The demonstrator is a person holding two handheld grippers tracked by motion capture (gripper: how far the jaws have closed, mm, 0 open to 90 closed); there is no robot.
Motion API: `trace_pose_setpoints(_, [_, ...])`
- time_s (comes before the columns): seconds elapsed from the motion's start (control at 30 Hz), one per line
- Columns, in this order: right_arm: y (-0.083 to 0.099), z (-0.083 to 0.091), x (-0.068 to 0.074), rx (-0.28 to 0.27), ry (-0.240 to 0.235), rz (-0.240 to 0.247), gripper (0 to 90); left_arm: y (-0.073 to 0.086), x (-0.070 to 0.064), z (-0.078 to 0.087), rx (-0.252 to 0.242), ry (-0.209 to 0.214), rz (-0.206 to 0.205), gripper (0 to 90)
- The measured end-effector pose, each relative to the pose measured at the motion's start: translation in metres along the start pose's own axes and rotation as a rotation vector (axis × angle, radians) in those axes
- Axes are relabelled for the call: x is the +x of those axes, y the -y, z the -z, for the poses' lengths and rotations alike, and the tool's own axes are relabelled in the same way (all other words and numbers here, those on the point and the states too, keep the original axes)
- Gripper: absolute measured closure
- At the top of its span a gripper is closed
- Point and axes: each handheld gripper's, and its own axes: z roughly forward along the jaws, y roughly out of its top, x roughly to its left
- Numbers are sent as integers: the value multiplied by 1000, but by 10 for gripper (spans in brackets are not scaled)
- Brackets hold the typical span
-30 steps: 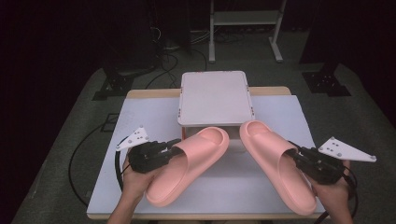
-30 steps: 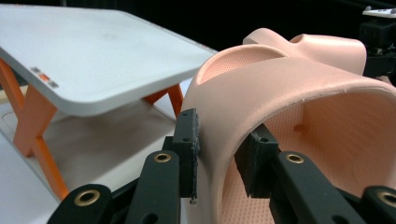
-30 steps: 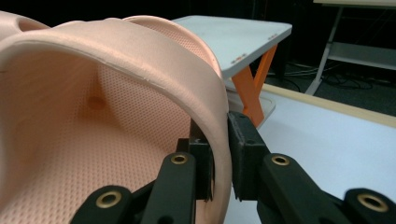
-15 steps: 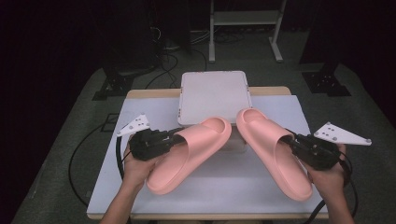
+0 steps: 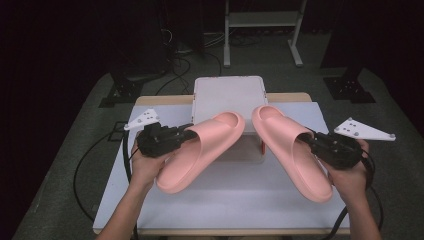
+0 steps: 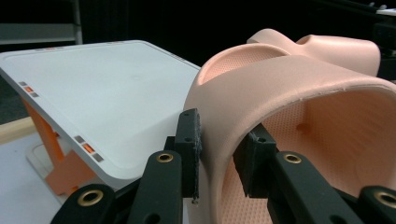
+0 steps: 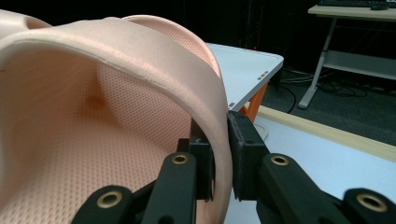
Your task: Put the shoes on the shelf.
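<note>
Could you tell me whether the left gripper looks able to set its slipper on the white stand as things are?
Probably yes: the left gripper grips its slipper by the strap, toe already over the stand, whose top is bare.

Two pink foam slides: left slide (image 5: 200, 150) clamped by left hand-held gripper (image 5: 187, 134), right slide (image 5: 290, 147) by right hand-held gripper (image 5: 311, 141), toes converging.

High view overhead, facing forward-down; claw views close, low; all share white box (image 5: 228, 95).

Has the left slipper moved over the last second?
Yes. The left slipper, clamped in the left tongs, has moved forward, its toe now overlapping the white stand.
</note>
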Motion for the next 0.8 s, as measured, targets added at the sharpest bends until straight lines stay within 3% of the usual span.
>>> trace_pose_setpoints(0.4, [-10,-14,-8,15,13,-25,802,-14,13,-9,10,-22,3,722])
trace_pose_setpoints(0.8, [-20,-31,-12,31,23,-14,800,-23,25,-21,26,-48,9,721])
